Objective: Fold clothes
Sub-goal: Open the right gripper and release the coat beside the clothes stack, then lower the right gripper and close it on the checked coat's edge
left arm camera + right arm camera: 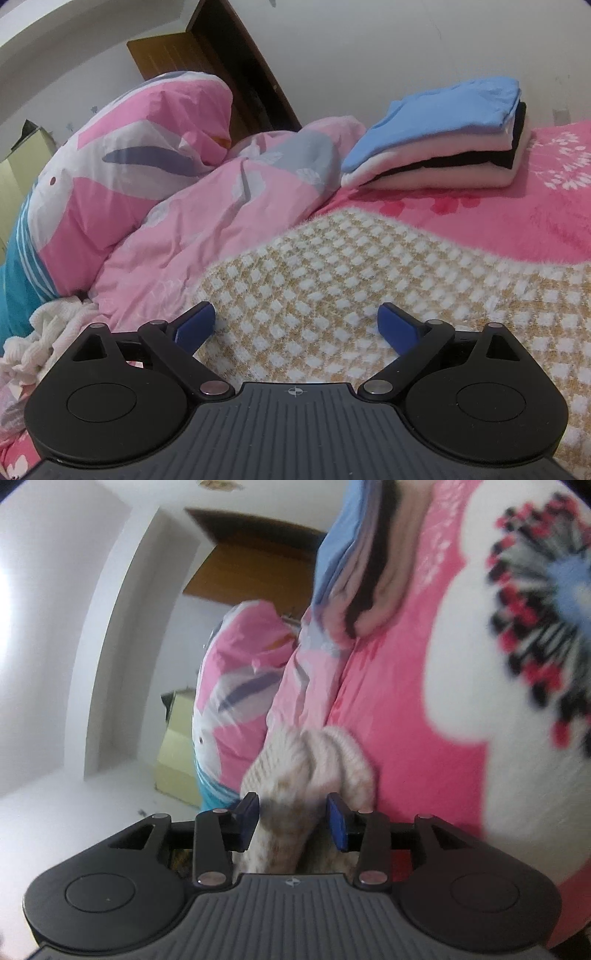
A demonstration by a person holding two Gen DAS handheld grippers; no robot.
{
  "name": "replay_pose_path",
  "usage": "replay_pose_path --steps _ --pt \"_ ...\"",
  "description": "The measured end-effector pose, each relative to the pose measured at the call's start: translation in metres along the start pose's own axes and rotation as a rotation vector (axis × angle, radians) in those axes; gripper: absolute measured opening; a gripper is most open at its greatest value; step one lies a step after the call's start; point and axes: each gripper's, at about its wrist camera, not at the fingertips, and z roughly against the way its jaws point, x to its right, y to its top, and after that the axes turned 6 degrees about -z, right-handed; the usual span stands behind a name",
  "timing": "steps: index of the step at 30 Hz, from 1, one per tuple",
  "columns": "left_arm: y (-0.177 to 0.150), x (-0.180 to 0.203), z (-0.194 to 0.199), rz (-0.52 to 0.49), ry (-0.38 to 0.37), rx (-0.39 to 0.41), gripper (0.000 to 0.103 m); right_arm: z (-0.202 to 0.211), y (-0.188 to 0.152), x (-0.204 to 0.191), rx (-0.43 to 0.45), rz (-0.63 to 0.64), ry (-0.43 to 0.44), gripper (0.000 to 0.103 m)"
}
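A fuzzy yellow-and-white checked sweater lies spread on the pink bed. My left gripper hovers just above it, open, its blue fingertips wide apart with nothing between them. In the right wrist view, which is rolled sideways, my right gripper is shut on a bunched cream knit part of the sweater, with its ribbed edge sticking out past the blue pads. A stack of folded clothes, blue on top of pink and black, rests at the back of the bed.
A rumpled pink quilt with a rabbit print piles up on the left. A cream knit garment lies crumpled at the lower left. The pink floral blanket covers the bed. A brown door and white wall stand behind.
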Motion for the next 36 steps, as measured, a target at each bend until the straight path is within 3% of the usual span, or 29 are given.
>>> replay_pose_path --steps 4,6,9,11,13,18,25,36 --pt "-0.001 0.000 0.000 0.003 -0.003 0.011 0.095 -0.003 0.019 0.012 -0.046 -0.125 0.028 0.042" --pt "-0.002 0.000 0.001 0.002 -0.003 0.015 0.095 -0.006 0.023 0.010 -0.059 -0.123 0.027 0.042" --pt "-0.003 0.000 0.001 -0.001 -0.002 0.020 0.095 -0.008 0.023 -0.004 -0.068 -0.029 0.011 0.042" --pt "-0.003 0.001 0.002 -0.001 -0.003 0.023 0.095 -0.011 0.017 -0.019 -0.080 0.103 -0.018 0.040" --pt "-0.004 0.001 0.002 -0.002 -0.004 0.026 0.094 -0.019 0.008 -0.030 -0.100 0.258 -0.127 0.038" --pt "-0.005 0.001 0.003 -0.003 -0.005 0.034 0.094 -0.042 0.000 -0.042 -0.186 0.456 -0.308 0.037" --pt "-0.006 0.001 0.004 -0.004 -0.007 0.043 0.093 -0.065 0.052 -0.062 -0.203 0.429 -0.222 0.037" --pt "-0.008 0.000 0.005 0.002 -0.008 0.053 0.093 -0.184 0.063 -0.062 -0.435 0.563 -0.270 0.033"
